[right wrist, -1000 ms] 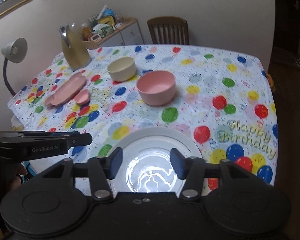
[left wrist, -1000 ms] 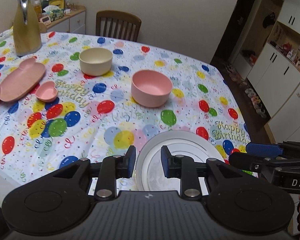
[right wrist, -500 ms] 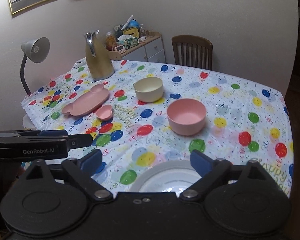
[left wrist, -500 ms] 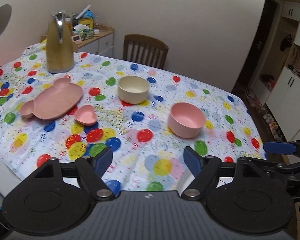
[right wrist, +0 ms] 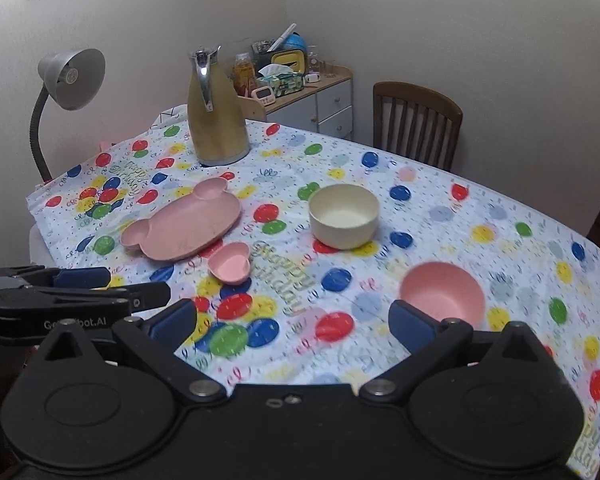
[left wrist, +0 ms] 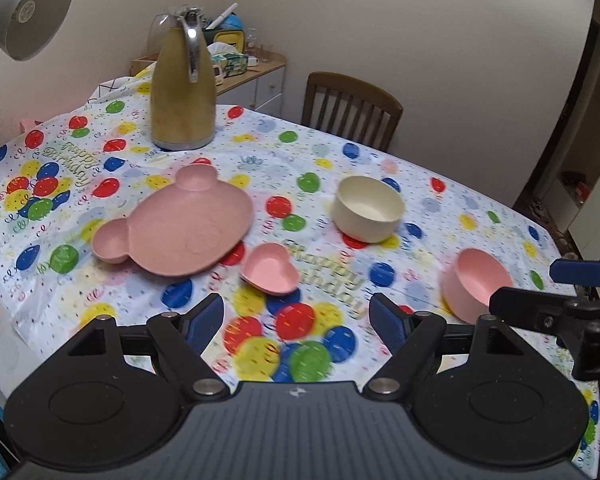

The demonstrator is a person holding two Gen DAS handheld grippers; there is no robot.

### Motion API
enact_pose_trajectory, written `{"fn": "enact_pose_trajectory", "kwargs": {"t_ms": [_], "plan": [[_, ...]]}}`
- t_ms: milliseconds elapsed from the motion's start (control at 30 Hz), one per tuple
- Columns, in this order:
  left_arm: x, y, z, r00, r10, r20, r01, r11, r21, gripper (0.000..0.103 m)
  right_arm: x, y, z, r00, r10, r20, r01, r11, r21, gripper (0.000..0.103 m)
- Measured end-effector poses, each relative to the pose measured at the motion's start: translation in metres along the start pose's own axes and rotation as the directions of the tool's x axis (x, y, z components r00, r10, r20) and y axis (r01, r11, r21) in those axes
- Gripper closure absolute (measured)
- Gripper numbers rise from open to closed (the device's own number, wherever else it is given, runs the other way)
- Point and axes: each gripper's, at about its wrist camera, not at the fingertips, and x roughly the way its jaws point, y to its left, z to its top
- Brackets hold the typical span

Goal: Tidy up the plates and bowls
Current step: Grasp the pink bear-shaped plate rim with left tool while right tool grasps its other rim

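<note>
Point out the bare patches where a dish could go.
Free: the cloth between the cream bowl and pink bowl, and the far stretch toward the chair. Crowded: bear plate and heart dish nearly touch.

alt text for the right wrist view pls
The open right gripper hovers empty over a balloon-print tablecloth holding a pink bowl, cream bowl, bear-shaped pink plate and small heart dish; a thermos stands behind.

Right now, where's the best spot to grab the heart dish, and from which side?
Probably the near rim of the heart dish, taken from the front by the left gripper, whose jaws stand open. It is shallow and upright, so one finger goes inside, one outside; the bear plate crowds its far-left side.
</note>
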Motion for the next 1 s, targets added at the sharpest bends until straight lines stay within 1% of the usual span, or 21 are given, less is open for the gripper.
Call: {"fn": "enact_pose_trajectory", "kwargs": {"t_ms": [167, 333, 467, 700, 767, 867, 933, 1000], "plan": [[0.03, 0.039, 0.015, 1.0, 0.01, -0.015, -0.01, 1.0, -0.021, 0.023, 0.046, 0.021, 0.029, 1.0, -0.004, -0.03, 0.003, 1.0, -0.011, 0.001], [0.059, 0.079, 0.024, 0.998, 0.036, -0.046, -0.038, 0.998, -0.053, 0.023, 0.092, 0.038, 0.05, 0.998, 0.005, -0.061, -0.006, 1.0, -0.023, 0.005], [0.081, 0.105, 0.027, 0.995, 0.068, -0.071, -0.073, 0.994, -0.076, 0.023, 0.126, 0.048, 0.063, 0.997, -0.006, -0.079, 0.003, 0.999, -0.035, 0.006], [0.115, 0.155, 0.033, 0.986, 0.134, -0.1, -0.149, 0.976, -0.156, 0.023, 0.188, 0.067, 0.082, 0.991, -0.017, -0.134, 0.003, 0.994, -0.107, 0.019], [0.123, 0.166, 0.035, 0.981, 0.158, -0.109, -0.175, 0.97, -0.17, 0.024, 0.206, 0.068, 0.088, 0.989, -0.015, -0.145, 0.0, 0.994, -0.107, 0.021], [0.134, 0.183, 0.037, 0.976, 0.173, -0.129, -0.197, 0.959, -0.205, 0.024, 0.232, 0.07, 0.094, 0.984, -0.009, -0.176, -0.011, 0.994, -0.109, 0.028], [0.14, 0.191, 0.037, 0.975, 0.159, -0.153, -0.193, 0.951, -0.24, 0.024, 0.25, 0.072, 0.097, 0.98, -0.008, -0.201, -0.016, 0.993, -0.116, 0.032], [0.145, 0.191, 0.035, 0.976, 0.125, -0.176, -0.171, 0.946, -0.275, 0.025, 0.267, 0.075, 0.1, 0.975, -0.004, -0.224, -0.025, 0.992, -0.127, 0.036]]}}
